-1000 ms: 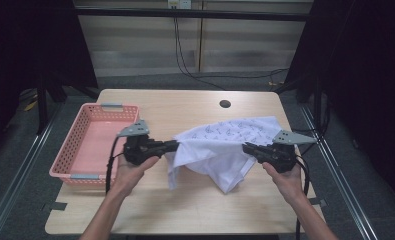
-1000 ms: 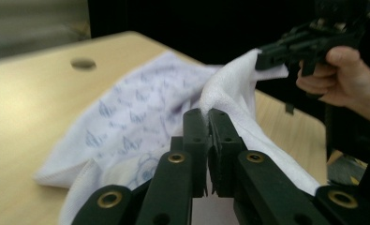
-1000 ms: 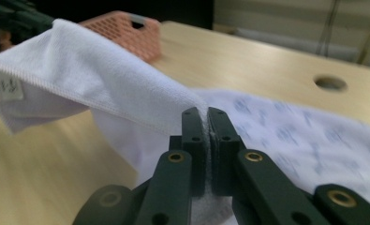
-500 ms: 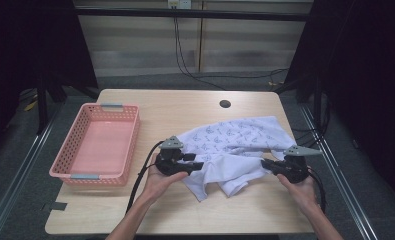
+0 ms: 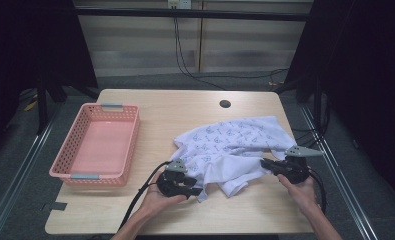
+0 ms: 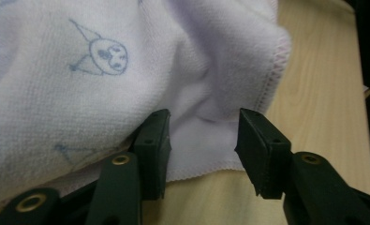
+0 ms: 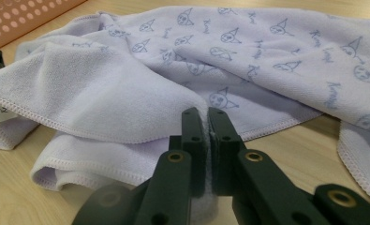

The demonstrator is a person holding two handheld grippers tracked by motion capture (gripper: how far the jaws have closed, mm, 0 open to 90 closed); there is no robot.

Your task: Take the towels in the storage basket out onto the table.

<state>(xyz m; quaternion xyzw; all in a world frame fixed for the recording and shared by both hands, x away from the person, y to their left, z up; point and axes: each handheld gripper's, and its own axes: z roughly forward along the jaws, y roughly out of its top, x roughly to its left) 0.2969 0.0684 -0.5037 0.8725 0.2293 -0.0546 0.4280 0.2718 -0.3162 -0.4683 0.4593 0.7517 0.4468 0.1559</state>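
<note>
Towel point(image 5: 230, 147) lies on the table point(image 5: 185, 112), right of the basket point(image 5: 97, 145).

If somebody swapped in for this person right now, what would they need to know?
Left gripper: jaws apart, just closing a little after opening; a towel edge lies between them, not pinched.
Right gripper: shut on the towel's edge.
The towel lies crumpled on the table, right of the pink basket, which has nothing in it.
Done: towel laid down, left grip let go.
Left, probably: take a new hold with the left, then fold the towel; perhaps it goes into the basket.
</note>
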